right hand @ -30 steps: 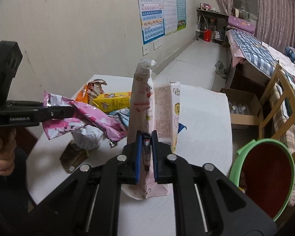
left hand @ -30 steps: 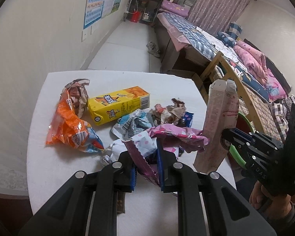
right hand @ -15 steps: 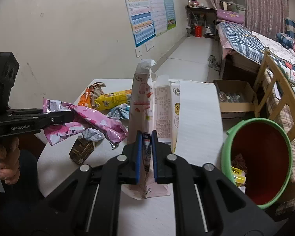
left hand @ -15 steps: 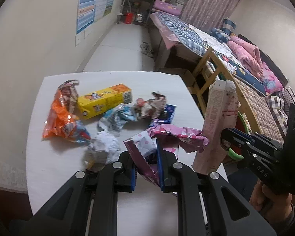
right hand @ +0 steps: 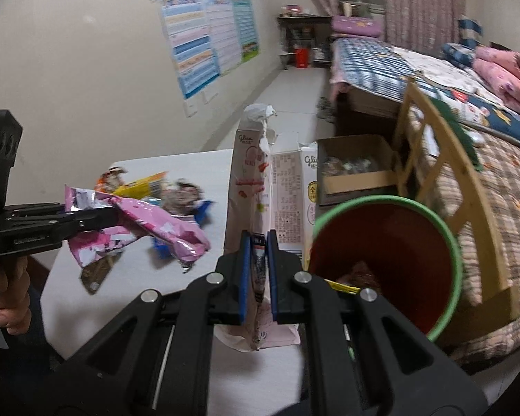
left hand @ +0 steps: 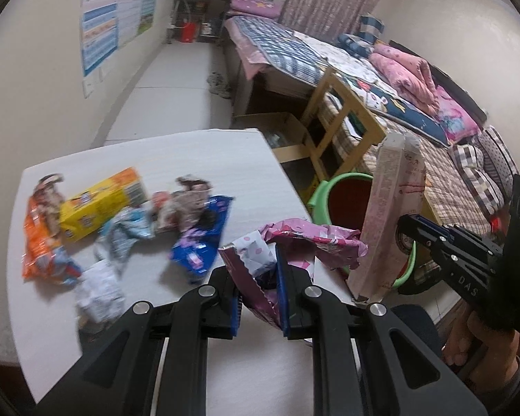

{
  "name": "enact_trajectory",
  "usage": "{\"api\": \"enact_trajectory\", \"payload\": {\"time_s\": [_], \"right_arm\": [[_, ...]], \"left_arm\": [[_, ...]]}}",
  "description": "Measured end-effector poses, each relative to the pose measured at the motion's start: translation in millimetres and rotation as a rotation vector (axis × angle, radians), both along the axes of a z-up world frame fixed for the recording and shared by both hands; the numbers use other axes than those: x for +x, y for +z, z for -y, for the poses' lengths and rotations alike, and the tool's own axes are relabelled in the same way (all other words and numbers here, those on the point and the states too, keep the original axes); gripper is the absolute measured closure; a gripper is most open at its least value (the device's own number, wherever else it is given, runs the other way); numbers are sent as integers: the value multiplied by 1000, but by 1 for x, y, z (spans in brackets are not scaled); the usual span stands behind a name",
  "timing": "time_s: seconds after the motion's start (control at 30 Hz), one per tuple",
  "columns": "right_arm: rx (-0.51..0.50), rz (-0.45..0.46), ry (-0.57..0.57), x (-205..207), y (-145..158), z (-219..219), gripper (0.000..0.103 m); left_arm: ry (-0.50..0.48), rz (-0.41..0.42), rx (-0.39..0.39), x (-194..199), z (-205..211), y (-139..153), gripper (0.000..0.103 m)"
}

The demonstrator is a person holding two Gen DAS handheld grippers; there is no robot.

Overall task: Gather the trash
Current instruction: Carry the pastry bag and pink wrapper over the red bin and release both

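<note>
My left gripper (left hand: 260,287) is shut on a crumpled pink wrapper (left hand: 312,239), held above the white table's (left hand: 208,159) right edge. My right gripper (right hand: 259,260) is shut on a flattened pink-and-white carton (right hand: 249,180) that stands upright in its jaws. A bin with a green rim (right hand: 381,202) and a red inside stands on the floor just right of the table, with some trash at its bottom. In the left wrist view the carton (left hand: 388,215) hangs over the bin (left hand: 329,187). In the right wrist view the pink wrapper (right hand: 156,222) hangs left of the carton.
On the table lie a yellow box (left hand: 100,204), an orange bag (left hand: 40,239), a blue wrapper (left hand: 201,249) and crumpled paper (left hand: 100,291). A cardboard box (right hand: 357,173) sits on the floor behind the bin. A wooden frame (right hand: 430,159) and a bed stand to the right.
Both grippers have moved right, towards the bin, each still shut on its load. The bin now fills more of the right wrist view and shows in the left wrist view.
</note>
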State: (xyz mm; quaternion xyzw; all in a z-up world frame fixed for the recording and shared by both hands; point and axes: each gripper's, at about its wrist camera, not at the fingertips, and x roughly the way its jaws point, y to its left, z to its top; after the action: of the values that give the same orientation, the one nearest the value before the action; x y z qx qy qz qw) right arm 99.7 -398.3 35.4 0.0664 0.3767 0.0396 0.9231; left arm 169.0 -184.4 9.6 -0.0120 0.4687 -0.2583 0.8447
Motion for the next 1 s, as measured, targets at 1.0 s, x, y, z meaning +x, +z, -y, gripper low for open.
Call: {"api": "enact_trajectory", "payload": {"time_s": [1.0], "right_arm": [[6, -88, -205, -4, -52, 153, 93]], "left_arm": [[-185, -19, 54, 31, 193, -32, 89]]}}
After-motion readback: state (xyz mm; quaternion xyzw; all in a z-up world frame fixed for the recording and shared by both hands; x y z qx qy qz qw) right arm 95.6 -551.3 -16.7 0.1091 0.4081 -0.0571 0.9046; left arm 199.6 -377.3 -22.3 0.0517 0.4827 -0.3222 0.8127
